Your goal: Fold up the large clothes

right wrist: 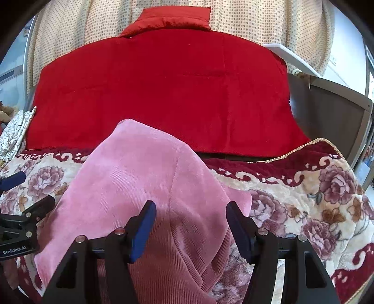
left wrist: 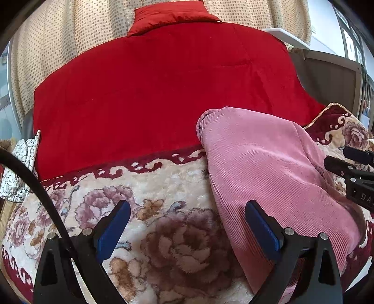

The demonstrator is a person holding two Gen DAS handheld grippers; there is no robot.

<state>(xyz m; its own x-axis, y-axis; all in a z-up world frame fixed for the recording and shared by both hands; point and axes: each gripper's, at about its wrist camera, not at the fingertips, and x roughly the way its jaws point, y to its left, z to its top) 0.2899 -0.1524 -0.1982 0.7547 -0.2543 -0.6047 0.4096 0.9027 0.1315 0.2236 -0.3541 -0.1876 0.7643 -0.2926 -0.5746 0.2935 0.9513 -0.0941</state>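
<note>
**Pink garment on the flowered blanket, both tongs open**

While the left tongs (left wrist: 187, 224) stand wide apart with nothing between the blue pads (left wrist: 113, 230), the pink ribbed garment (left wrist: 268, 168) lies just to their right on the flowered blanket (left wrist: 163, 233). Taking that garment as the landmark: left of it, well apart at the blanket's far-left edge, sits a white cloth with a black crackle print (left wrist: 21, 168). Beyond it spreads a red quilt (left wrist: 163, 93), with a red pillow (left wrist: 170, 17) at the far end against a dotted beige curtain (left wrist: 46, 46). The garment's far end overlaps the quilt's near edge. In the left wrist view, the right finger of the left tongs is over the garment's near-left edge; whether it touches cannot be told.

In the right wrist view the garment (right wrist: 140, 175) lies in a folded heap directly ahead, reaching under and between the fingers of the right tongs (right wrist: 190, 226). These are spread open too, gripping nothing, the cloth lying loose beneath them. Right of the garment the blanket (right wrist: 315, 198) shows its dark red scroll border and gold cord edging (right wrist: 303, 146), and further right stands a grey board (right wrist: 327, 112).
</note>
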